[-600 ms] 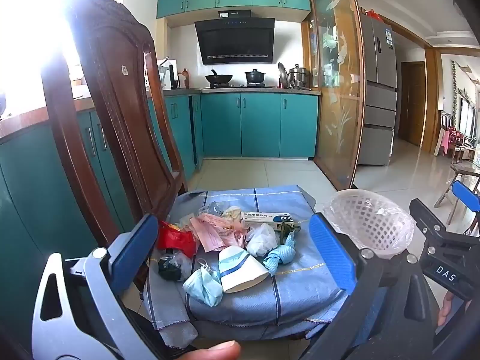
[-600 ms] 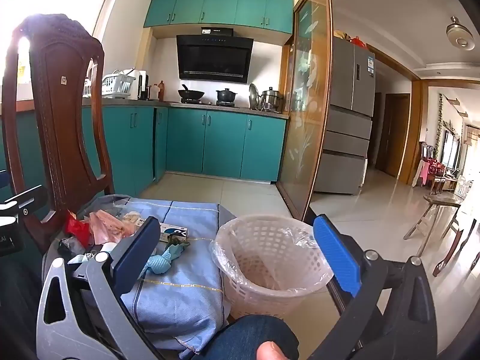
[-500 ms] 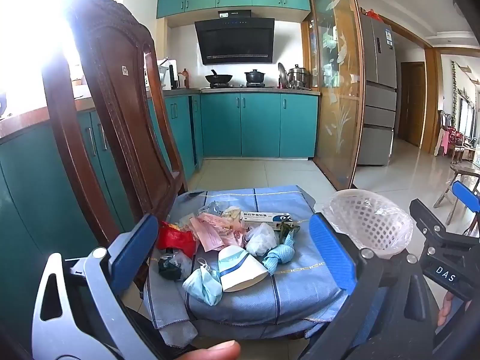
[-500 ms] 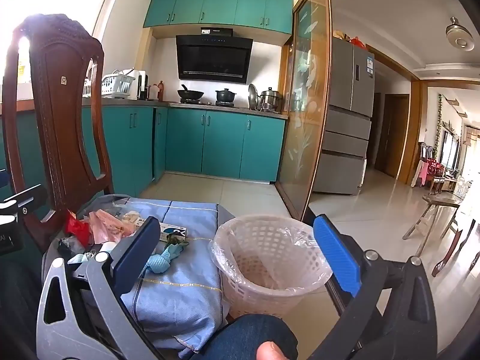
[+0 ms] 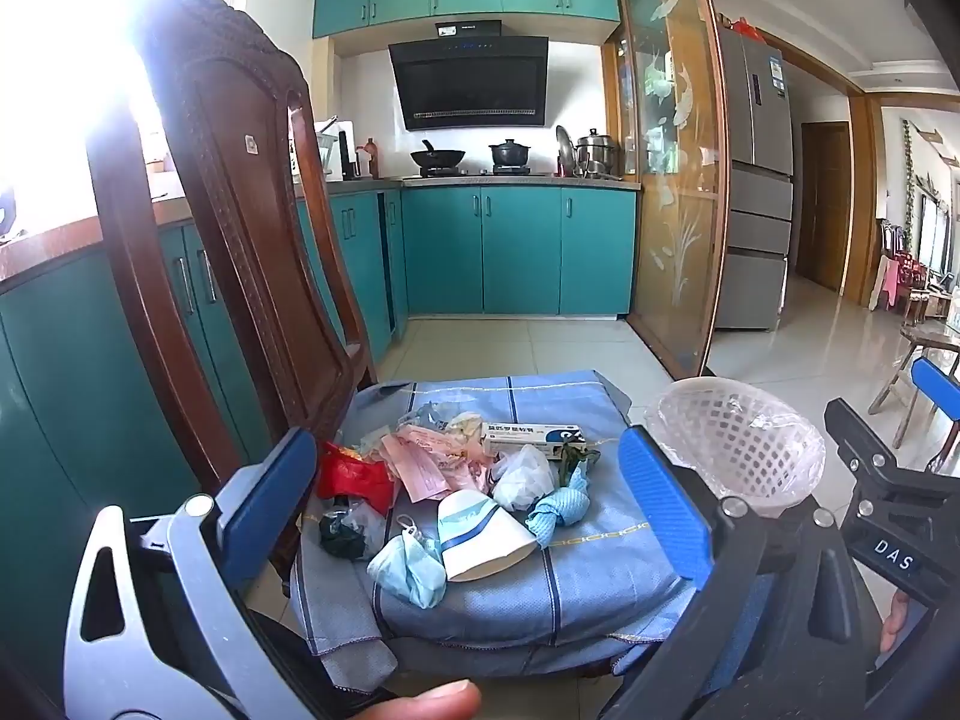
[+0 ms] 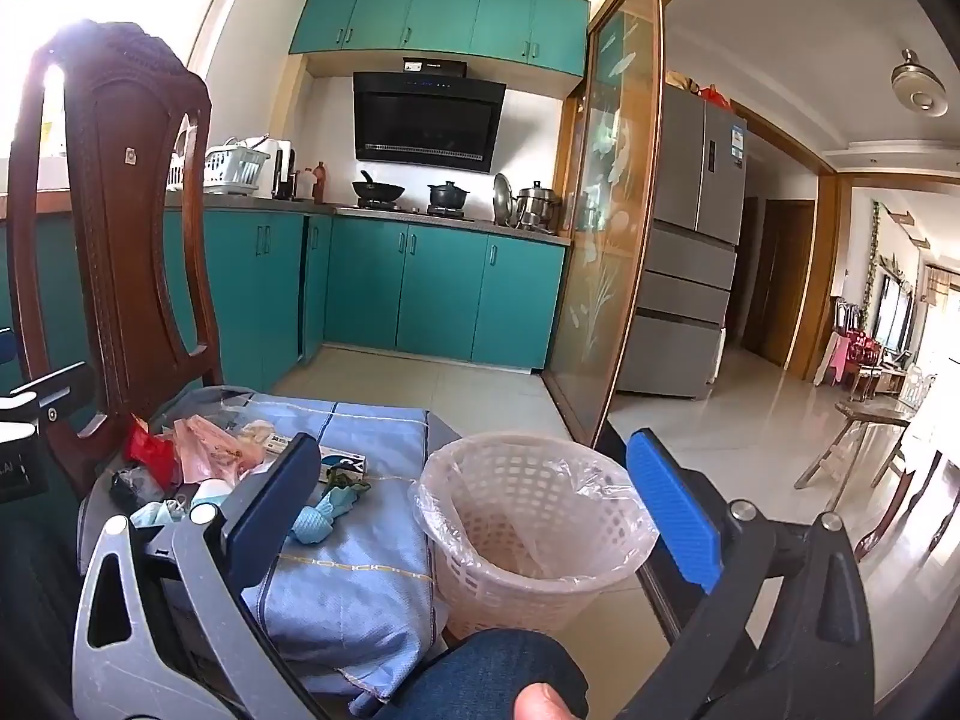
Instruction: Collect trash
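A pile of trash lies on a chair seat covered with blue cloth (image 5: pixel 540 588): a paper cup (image 5: pixel 480 537), a blue face mask (image 5: pixel 408 567), a knotted blue rag (image 5: pixel 558 510), a white bag (image 5: pixel 522 474), pink paper (image 5: pixel 420 462), a red wrapper (image 5: pixel 351 474), a dark wad (image 5: pixel 345 531) and a long box (image 5: pixel 534 438). A lined white basket (image 6: pixel 534 528) stands on the floor right of the chair. My left gripper (image 5: pixel 468 504) is open, near the pile. My right gripper (image 6: pixel 474 498) is open above the basket.
The wooden chair back (image 5: pixel 240 210) rises at the left. Teal kitchen cabinets (image 5: pixel 516 252) and a glass sliding door (image 5: pixel 672 192) stand behind. Tiled floor (image 6: pixel 750 438) extends to the right. The person's knee (image 6: pixel 492 672) is below the basket.
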### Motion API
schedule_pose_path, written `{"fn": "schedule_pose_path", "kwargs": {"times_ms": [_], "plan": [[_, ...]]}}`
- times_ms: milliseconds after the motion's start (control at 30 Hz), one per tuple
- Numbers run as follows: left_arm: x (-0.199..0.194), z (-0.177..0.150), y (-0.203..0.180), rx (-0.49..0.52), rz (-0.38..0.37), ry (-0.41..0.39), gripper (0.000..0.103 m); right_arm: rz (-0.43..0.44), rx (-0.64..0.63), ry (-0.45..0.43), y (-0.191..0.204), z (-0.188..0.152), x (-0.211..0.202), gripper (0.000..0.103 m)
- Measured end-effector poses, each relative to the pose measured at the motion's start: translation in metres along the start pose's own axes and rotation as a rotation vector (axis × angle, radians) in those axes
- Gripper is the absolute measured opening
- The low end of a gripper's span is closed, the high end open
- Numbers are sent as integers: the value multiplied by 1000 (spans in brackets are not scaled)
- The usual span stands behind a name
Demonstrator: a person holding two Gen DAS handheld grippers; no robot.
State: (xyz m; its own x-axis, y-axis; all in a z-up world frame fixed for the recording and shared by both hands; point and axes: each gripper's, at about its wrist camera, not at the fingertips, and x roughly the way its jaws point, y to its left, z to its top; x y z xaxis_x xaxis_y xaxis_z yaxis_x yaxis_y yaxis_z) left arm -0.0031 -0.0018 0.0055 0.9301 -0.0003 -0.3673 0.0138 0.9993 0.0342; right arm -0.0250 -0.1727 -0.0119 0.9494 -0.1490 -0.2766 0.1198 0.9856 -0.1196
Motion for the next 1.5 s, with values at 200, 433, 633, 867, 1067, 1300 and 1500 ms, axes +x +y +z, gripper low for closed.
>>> {"fn": "schedule_pose_path", "kwargs": {"times_ms": [200,433,633,867,1067,1300,1500], "plan": [[0,-1,6,2,8,-3,101,-2,1,-5,-2,1,-2,100],[2,0,12,-7,11,11,101,-6,-11,4,2,3,-3,100],[1,0,7,1,-3,8,101,-4,-8,5,1,4,-4,100],[2,-3,8,-2,-2,16,101,-5,-3,-1,1,3,-5,100],[1,-2,8,-7,1,22,101,-4,-5,-2,1,4,-6,100],[4,-1,9,-10,5,31,101,-5,-8,-4,2,3,-8,100],[4,-2,10,-11,4,33,101,-5,-2,3,1,3,-8,100]]}}
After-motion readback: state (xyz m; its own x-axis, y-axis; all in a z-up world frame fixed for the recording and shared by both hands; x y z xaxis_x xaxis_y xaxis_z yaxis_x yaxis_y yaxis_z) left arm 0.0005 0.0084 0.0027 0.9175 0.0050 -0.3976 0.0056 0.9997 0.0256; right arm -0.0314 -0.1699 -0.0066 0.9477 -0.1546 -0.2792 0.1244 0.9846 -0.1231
